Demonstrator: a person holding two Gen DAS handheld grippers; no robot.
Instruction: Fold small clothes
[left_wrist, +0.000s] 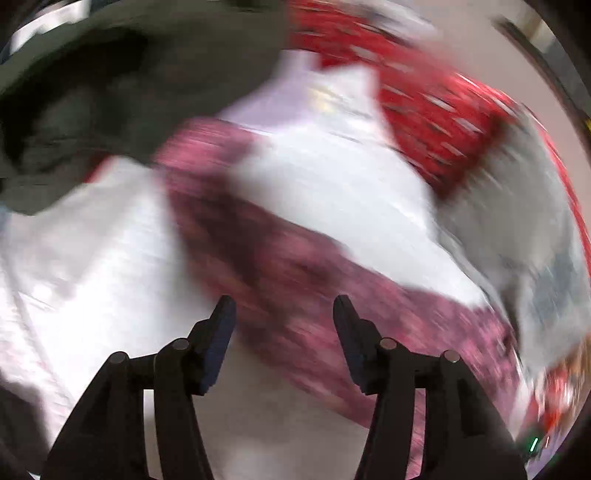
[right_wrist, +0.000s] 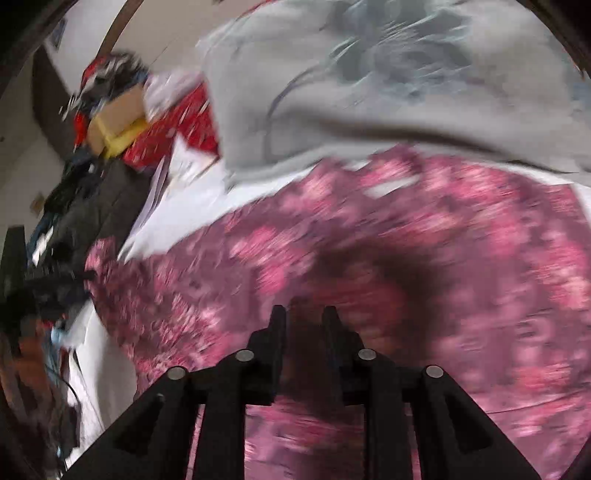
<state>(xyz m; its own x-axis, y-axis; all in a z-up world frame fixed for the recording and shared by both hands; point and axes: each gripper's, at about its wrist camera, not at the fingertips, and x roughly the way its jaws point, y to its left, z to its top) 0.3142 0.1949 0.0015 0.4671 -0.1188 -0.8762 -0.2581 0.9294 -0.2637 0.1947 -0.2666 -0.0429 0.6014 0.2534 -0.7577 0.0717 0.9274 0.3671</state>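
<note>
Both views are pretty smeared with blur, so take the details loosely; the pink cloth (right_wrist: 388, 258), a flowery pink-and-maroon thing, lies spread out on a white sheet (left_wrist: 92, 258) and fills most of the right wrist view; in the left wrist view it runs as a band from the middle down to the lower right.

The left gripper (left_wrist: 284, 306) hangs over the pink cloth's edge with its jaws parted wide; nothing sits between them, just cloth and white sheet below.

The right gripper (right_wrist: 303, 314) is right above the middle of the pink cloth, over a dark shadow; its jaws stand a little apart, a narrow gap, and I can't see any fabric pinched in there; so neither one holds anything as far as I can tell.

Beyond the pink cloth there's a grey cloth (right_wrist: 406, 92) with a faint darker print, its edge lying over the far side of the pink one; off to the left in the right wrist view a red patterned cloth (right_wrist: 170, 136), with a cardboard box (right_wrist: 114, 114) just beside it; the left wrist view also shows a dark green cloth (left_wrist: 110, 92) bunched at upper left, overlapping the white sheet.
</note>
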